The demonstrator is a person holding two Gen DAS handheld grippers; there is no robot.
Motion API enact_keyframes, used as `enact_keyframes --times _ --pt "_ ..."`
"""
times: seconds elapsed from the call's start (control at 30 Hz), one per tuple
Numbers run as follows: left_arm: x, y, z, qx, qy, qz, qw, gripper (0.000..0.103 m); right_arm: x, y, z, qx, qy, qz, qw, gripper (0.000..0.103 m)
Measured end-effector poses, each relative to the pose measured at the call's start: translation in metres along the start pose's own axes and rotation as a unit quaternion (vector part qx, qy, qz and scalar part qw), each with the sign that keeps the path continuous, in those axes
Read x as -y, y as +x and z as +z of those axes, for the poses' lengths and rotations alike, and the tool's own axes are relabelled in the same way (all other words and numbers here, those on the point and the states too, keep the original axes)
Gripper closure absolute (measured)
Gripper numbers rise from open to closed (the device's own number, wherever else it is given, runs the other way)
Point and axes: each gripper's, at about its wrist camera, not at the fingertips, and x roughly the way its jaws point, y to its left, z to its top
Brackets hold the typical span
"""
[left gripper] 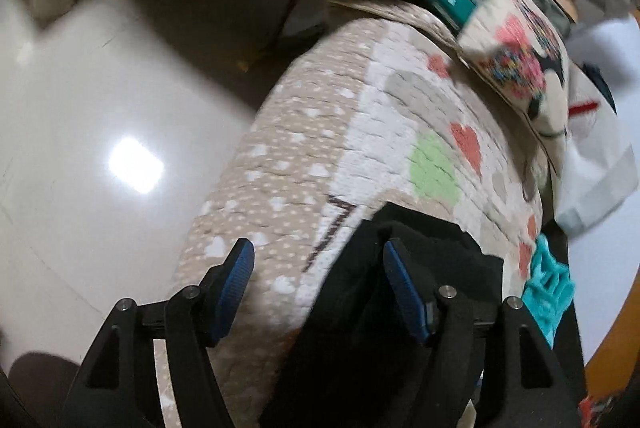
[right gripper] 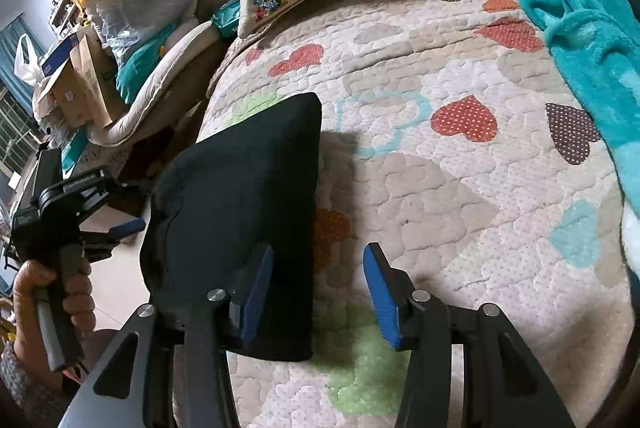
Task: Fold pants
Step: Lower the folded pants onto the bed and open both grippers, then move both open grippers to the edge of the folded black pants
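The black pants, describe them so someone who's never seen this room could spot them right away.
Find the quilt with coloured hearts. Near its left edge, by the floor side, lie the black pants, folded into a flat wedge. They are the only plain black cloth there; the fluffy garment on the right is turquoise.

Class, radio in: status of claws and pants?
Left claw open, right claw open. Black pants folded on quilt, unheld. Teal towel lies apart.

Heart-patterned quilt [right gripper: 440,188] covers the bed; glossy white floor [left gripper: 80,148] reflects a lamp
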Motion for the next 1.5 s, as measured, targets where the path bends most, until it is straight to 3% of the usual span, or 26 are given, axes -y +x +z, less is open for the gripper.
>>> enact_keyframes --times 0.17,0.4,0.73,1.13,1.23,1.3,1.4,1.5 --pt "0.013 -0.035 -0.018 0.043 0.063 0.015 0.9969 0.037 0.0 -0.004 -0.005 0.003 -0.001 -0.004 1.0 0.049" --pt "0.046 -0.079 -0.084 0.114 0.186 0.055 0.9743 0.036 -0.005 -0.011 -0.014 0.009 -0.006 -0.009 1.0 0.049" --pt "0.063 -0.088 -0.147 0.119 0.24 0.064 0.9614 0.036 -0.006 -0.024 -0.035 0.009 -0.004 -0.008 1.0 0.047" --pt "0.092 -0.106 -0.192 0.162 0.323 0.067 0.9299 0.036 0.002 -0.041 -0.04 0.031 0.01 -0.017 0.999 0.043" --pt "0.093 -0.101 -0.184 0.145 0.323 0.053 0.9338 0.034 0.007 -0.042 -0.038 0.03 0.018 -0.013 0.999 0.043" --pt "0.088 -0.091 -0.164 0.118 0.296 0.033 0.9472 0.031 0.008 -0.044 -0.031 0.032 0.027 -0.007 0.999 0.042" --pt "0.069 -0.069 -0.123 0.067 0.219 -0.019 0.9734 0.031 0.007 -0.046 -0.014 0.028 0.031 0.006 0.999 0.036" --pt "0.061 -0.05 -0.101 0.058 0.196 -0.023 0.9787 0.031 0.002 -0.038 0.007 0.009 0.024 0.01 1.0 0.031"
